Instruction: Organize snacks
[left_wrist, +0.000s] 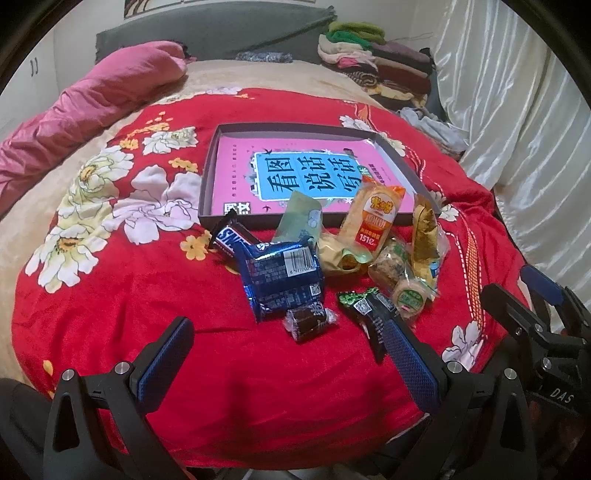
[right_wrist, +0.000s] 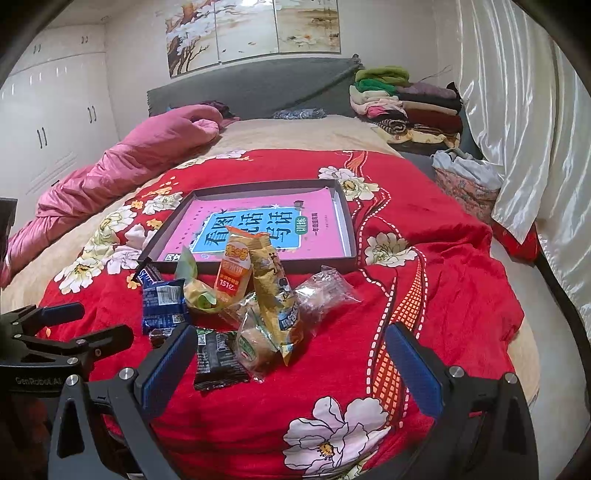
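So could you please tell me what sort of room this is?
Most likely a bedroom: the snacks lie on a bed with a red floral blanket, a pink duvet beside it, and folded clothes stacked by the headboard.

Red floral bedspread (left_wrist: 110, 295), shallow tray (left_wrist: 207, 177), snack packets (left_wrist: 280, 273), folded clothes (left_wrist: 384, 70)

We count one tray (left_wrist: 209, 173) holding one pink book (left_wrist: 236, 155), and one red blanket (left_wrist: 258, 387) under it all. In front of the tray we count about ten wrapped snacks: two blue packs (left_wrist: 282, 275), one green sachet (left_wrist: 299, 218), one orange-labelled bun (left_wrist: 373, 221), two gold packs (left_wrist: 424, 229), one dark candy (left_wrist: 308, 321), one black-and-green pack (left_wrist: 369, 306), one clear-wrapped cake (left_wrist: 393, 258) and one round pastry (left_wrist: 410, 297). We also count two grippers (left_wrist: 291, 363), one pink quilt (left_wrist: 92, 107) and one clothes pile (left_wrist: 373, 62).
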